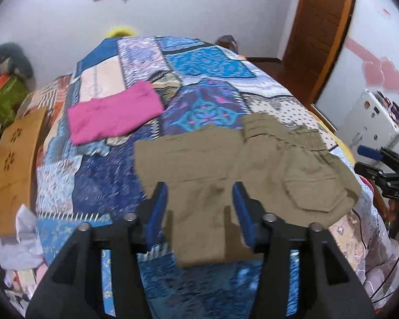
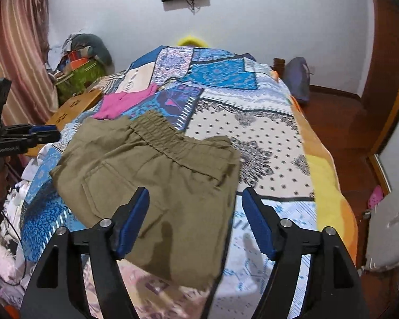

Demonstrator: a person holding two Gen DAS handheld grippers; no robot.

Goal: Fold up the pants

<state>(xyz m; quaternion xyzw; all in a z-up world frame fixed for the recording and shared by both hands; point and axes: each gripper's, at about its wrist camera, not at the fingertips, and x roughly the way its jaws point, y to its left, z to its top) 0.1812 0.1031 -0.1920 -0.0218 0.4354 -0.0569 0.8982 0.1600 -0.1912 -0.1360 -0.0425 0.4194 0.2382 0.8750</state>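
Olive-green pants (image 1: 226,175) lie on the patchwork bedspread (image 1: 114,186), partly folded, with the elastic waistband (image 1: 263,127) at the far right and a cargo pocket (image 1: 314,194) at the right. My left gripper (image 1: 199,191) is open and empty, hovering over the pants' near left part. In the right wrist view the same pants (image 2: 151,180) lie with the waistband (image 2: 157,127) far. My right gripper (image 2: 195,196) is open and empty, above the pants' right edge.
A folded pink garment (image 1: 114,114) lies on the bed beyond the pants, also in the right wrist view (image 2: 122,103). A wooden headboard (image 1: 10,164) is at the left. A tripod rig (image 1: 393,180) stands at the bed's right side. Clutter sits in the corner (image 2: 77,69).
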